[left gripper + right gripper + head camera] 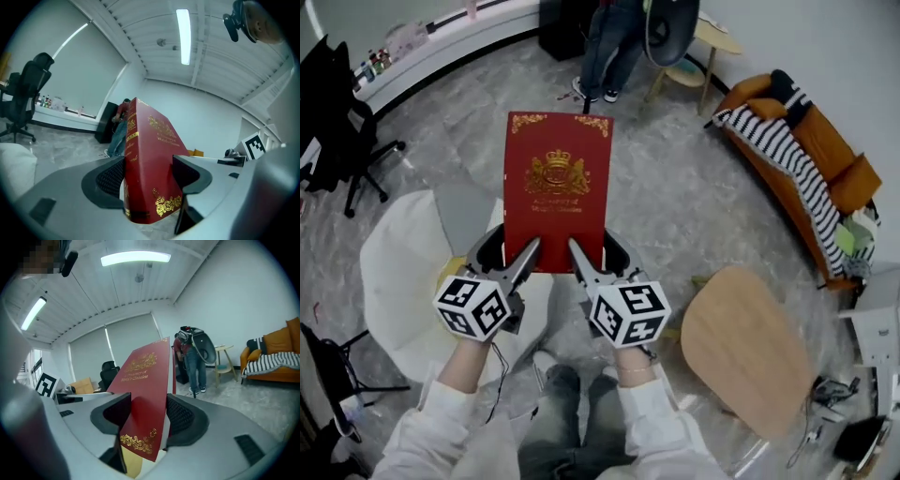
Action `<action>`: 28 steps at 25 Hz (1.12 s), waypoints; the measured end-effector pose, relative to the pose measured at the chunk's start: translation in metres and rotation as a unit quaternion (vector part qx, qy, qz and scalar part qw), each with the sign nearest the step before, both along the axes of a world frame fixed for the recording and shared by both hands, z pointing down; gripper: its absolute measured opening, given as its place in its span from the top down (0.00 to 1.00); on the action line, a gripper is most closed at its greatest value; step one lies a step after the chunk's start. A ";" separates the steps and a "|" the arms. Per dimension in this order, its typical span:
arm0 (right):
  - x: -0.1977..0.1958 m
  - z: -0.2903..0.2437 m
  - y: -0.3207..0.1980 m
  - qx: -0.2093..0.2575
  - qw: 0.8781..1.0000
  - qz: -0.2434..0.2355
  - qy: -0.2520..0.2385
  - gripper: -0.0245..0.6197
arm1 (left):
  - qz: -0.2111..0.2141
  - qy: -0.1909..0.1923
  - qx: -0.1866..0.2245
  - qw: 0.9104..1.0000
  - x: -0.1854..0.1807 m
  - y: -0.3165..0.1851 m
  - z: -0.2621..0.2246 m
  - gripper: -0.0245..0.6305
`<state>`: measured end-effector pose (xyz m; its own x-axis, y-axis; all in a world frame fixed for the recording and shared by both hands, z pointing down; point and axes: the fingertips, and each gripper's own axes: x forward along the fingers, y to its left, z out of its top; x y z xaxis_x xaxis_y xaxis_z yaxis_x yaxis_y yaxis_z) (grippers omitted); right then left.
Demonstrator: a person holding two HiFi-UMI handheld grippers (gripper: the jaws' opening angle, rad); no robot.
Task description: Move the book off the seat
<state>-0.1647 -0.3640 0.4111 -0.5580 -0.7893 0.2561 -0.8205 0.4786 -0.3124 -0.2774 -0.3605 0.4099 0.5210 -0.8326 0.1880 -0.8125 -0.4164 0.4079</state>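
A red hardback book [555,187] with a gold crest is held up in the air in front of me, cover facing up. My left gripper [521,257] is shut on its lower left corner, and my right gripper [581,257] is shut on its lower right corner. In the left gripper view the book [150,173] stands between the jaws, spine to the left. In the right gripper view the book [143,401] is clamped by both pads. The white seat [398,281] lies below and to the left of the book.
A round wooden seat [745,347] stands at the lower right. An orange sofa [811,155] with a striped blanket lines the right wall. A person [614,42] stands at the far side by a stool. A black office chair [337,131] is at the left.
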 end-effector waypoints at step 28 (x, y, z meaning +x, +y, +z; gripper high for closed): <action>0.382 -0.074 0.287 0.046 0.978 0.206 0.006 0.58 | 0.224 0.005 0.044 0.974 0.392 0.237 -0.078 0.48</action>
